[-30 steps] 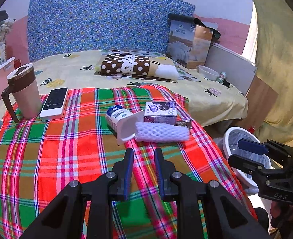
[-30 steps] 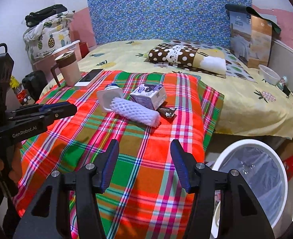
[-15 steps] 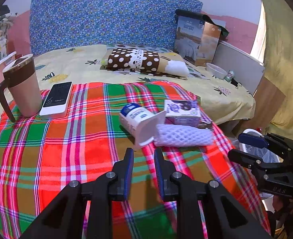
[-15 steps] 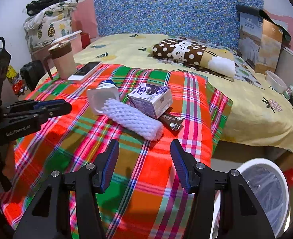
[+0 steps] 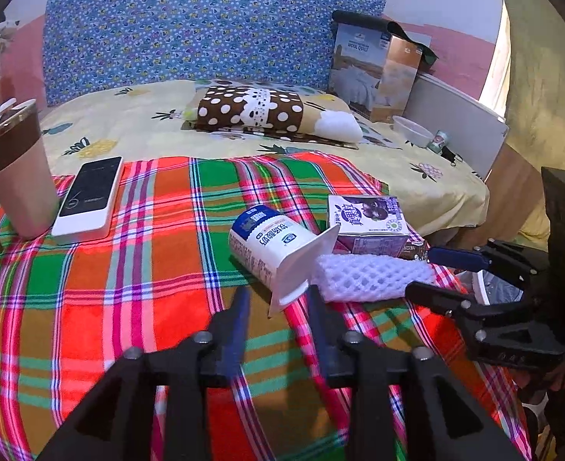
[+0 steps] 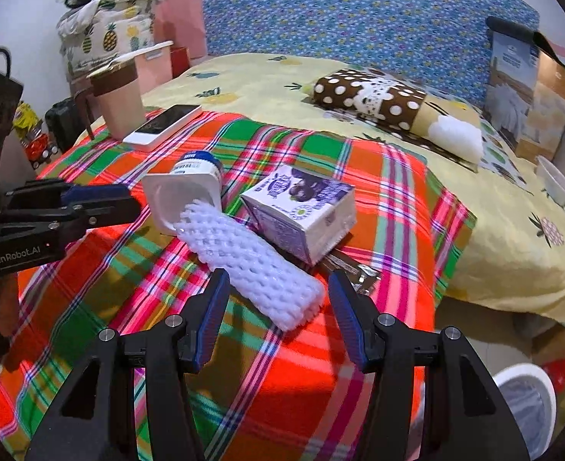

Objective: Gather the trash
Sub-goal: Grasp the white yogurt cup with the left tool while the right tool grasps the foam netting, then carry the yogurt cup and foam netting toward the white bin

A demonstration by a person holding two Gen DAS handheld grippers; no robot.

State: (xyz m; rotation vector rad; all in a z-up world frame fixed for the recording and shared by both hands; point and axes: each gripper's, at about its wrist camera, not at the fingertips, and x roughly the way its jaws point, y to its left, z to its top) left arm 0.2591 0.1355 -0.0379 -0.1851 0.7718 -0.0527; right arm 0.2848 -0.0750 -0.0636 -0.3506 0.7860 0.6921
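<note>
Where foam net (image 6: 251,265) lies, carton (image 6: 305,211) behind, mug (image 5: 15,176), phone (image 5: 90,196) aside

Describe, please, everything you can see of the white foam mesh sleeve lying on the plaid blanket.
The white foam mesh sleeve is a soft-looking tube of netted foam, lying flat and empty-looking on the red-and-green plaid blanket. One end sits against the open mouth of the tipped white yogurt cup; its side runs beside the purple-and-white drink carton. Its near end lies just ahead of the open right gripper, untouched.
</note>
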